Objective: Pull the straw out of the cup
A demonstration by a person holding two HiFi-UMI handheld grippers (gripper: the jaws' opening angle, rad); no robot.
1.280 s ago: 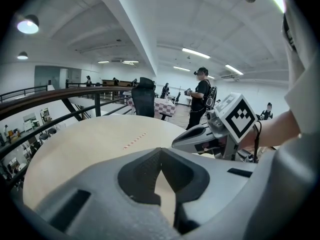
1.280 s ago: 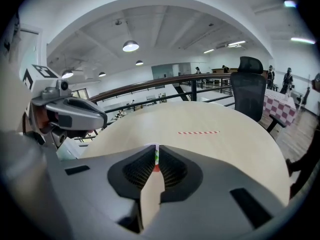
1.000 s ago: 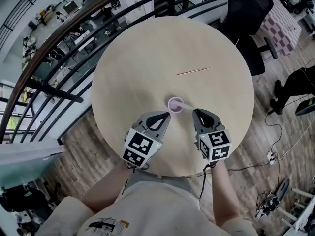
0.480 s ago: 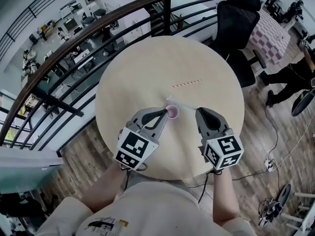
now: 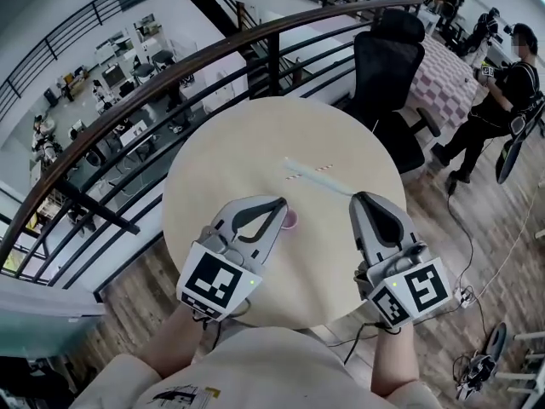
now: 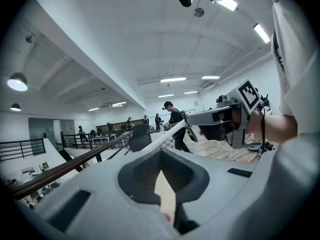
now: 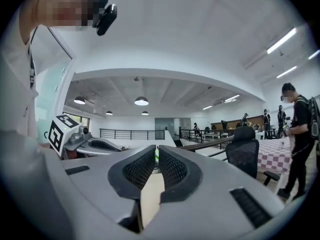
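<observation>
A small pink cup (image 5: 291,221) stands on the round wooden table (image 5: 221,156), half hidden under my left gripper (image 5: 282,203). That gripper hovers over the cup with its jaws shut and nothing between the pads; a sliver of the pink cup (image 6: 166,217) shows through the gap below. My right gripper (image 5: 356,197) is shut on one end of a white straw (image 5: 330,183), which hangs free in the air, slanting away to the upper left. From the left gripper view the white straw (image 6: 162,134) reaches out from the right gripper (image 6: 192,118).
A striped paper straw (image 5: 298,176) lies on the table beyond the cup. A black office chair (image 5: 387,66) stands behind the table, a dark railing (image 5: 170,79) curves past its far left side, and a person (image 5: 502,92) stands at the far right.
Both grippers have risen well above the table. The white straw has come up out of the cup in the right gripper. The cup stays on the table.
</observation>
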